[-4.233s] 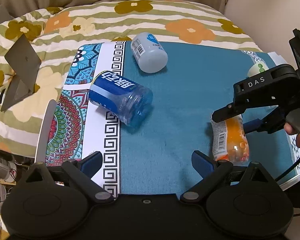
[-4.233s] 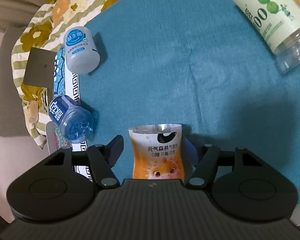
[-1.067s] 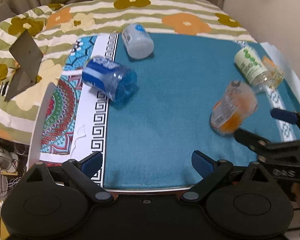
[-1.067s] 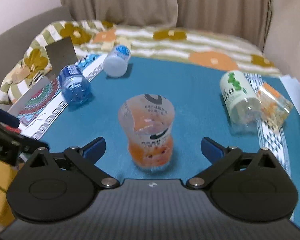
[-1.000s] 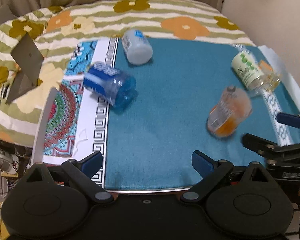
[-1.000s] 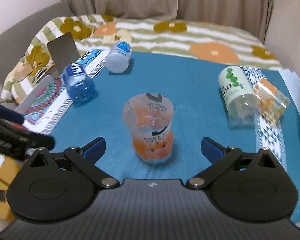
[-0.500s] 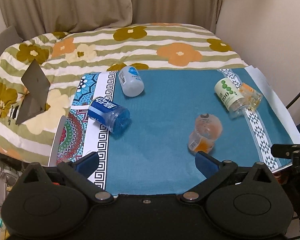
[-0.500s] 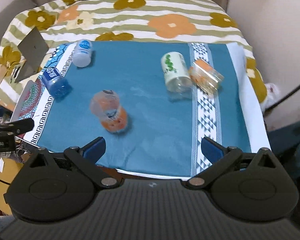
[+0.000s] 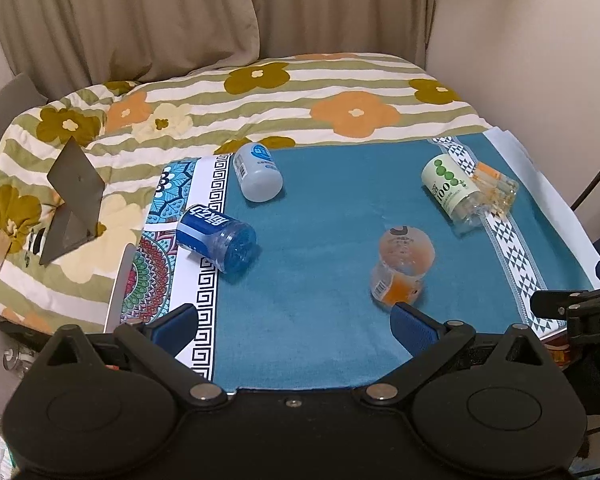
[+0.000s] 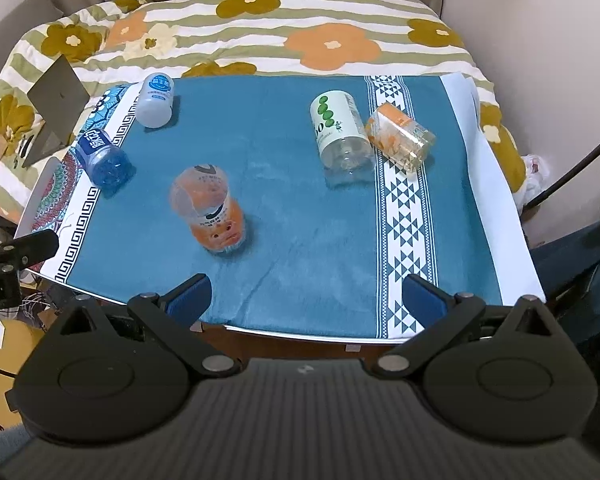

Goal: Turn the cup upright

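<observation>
The orange cup [image 9: 402, 266] stands upright on the teal cloth [image 9: 332, 200], mouth up; it also shows in the right wrist view [image 10: 212, 212]. My left gripper [image 9: 296, 326] is open and empty, held back above the table's near edge. My right gripper [image 10: 306, 292] is open and empty, also held back over the near edge, well clear of the cup. Several other cups lie on their sides: a blue one [image 9: 216, 238], a white one [image 9: 258, 172], a green-dotted one [image 9: 454, 190] and a clear orange-patterned one [image 9: 496, 190].
A patterned mat [image 9: 156, 272] covers the table's left strip. A grey card stand [image 9: 74, 196] sits on the flowered bedding [image 9: 260, 104] behind. Curtains and a wall lie beyond. The right gripper's body [image 9: 580, 312] shows at the right edge.
The right gripper set the orange cup upright, let go and drew back. Both grippers have pulled up and away from the table over the last second.
</observation>
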{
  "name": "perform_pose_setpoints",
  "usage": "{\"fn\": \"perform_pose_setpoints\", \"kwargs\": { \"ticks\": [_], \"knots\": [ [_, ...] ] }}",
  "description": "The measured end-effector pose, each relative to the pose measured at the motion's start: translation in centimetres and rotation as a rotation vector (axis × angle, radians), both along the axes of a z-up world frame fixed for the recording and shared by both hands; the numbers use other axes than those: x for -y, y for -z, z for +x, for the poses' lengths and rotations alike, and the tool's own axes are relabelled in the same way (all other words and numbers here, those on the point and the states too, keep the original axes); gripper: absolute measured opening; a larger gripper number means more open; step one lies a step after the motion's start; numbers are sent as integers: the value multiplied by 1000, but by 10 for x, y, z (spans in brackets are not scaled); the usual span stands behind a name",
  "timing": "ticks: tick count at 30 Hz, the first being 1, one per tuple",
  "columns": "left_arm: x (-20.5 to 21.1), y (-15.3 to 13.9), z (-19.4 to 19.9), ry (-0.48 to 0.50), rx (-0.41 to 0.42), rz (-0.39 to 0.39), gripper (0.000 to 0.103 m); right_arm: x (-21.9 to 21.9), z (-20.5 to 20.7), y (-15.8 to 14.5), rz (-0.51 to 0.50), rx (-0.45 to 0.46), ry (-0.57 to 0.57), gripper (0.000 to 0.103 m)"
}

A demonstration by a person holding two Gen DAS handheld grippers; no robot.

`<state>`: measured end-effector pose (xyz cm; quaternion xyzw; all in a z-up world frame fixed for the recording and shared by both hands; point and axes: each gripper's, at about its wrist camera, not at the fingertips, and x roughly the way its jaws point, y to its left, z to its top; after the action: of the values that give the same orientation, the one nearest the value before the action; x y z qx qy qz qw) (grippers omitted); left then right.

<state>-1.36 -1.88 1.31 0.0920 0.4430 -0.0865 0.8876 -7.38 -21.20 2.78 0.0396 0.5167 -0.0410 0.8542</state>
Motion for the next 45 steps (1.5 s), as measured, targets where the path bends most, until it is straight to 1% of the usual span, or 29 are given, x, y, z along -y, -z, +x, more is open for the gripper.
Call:
{"fn": "perform_pose_setpoints", "kwargs": {
  "ticks": [26, 45],
  "knots": [
    [5, -6, 2, 2, 36, 10, 103, 3, 3, -4, 8, 18, 22, 103],
    [5, -4, 3, 1, 26, 9, 103, 3, 4, -3, 4, 13, 26, 103]
  ]
}}
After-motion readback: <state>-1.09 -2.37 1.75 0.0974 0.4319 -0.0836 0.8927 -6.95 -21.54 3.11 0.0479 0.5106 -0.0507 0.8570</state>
